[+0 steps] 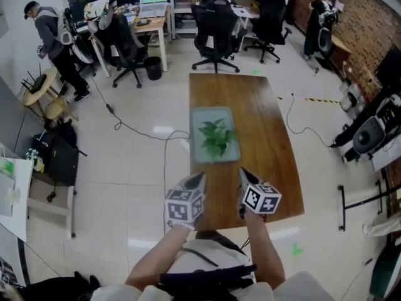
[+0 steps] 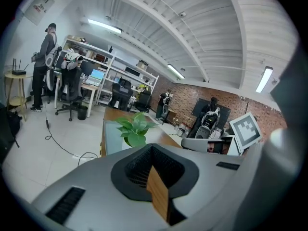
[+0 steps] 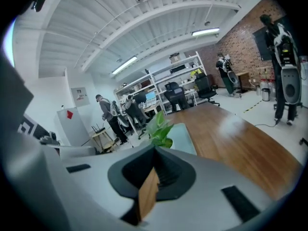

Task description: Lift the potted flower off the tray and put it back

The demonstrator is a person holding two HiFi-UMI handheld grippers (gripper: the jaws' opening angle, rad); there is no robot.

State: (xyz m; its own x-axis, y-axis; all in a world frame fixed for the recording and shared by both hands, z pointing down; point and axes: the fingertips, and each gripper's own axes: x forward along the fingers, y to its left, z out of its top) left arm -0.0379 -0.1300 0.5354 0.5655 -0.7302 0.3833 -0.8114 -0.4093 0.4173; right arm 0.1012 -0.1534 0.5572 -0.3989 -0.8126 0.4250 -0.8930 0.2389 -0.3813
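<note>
The potted flower [image 1: 216,137], a small green leafy plant, stands upright on a pale glassy tray [image 1: 197,154] in the middle of a long wooden table [image 1: 266,143]. Both grippers hover over the table's near end, short of the tray and apart from the plant. My left gripper [image 1: 202,176] is shut with nothing between its jaws. My right gripper [image 1: 242,172] is shut and empty too. In the left gripper view the flower [image 2: 136,129] shows ahead beyond the closed jaws of the left gripper [image 2: 152,151]. In the right gripper view the flower [image 3: 160,128] and tray [image 3: 186,137] lie ahead of the right gripper [image 3: 154,151].
Black office chairs [image 1: 216,27] stand past the table's far end, with desks and shelves behind. A cable [image 1: 135,129] trails over the floor to the left. A person [image 1: 53,39] stands far left. Equipment [image 1: 369,133] sits on the right by the brick wall.
</note>
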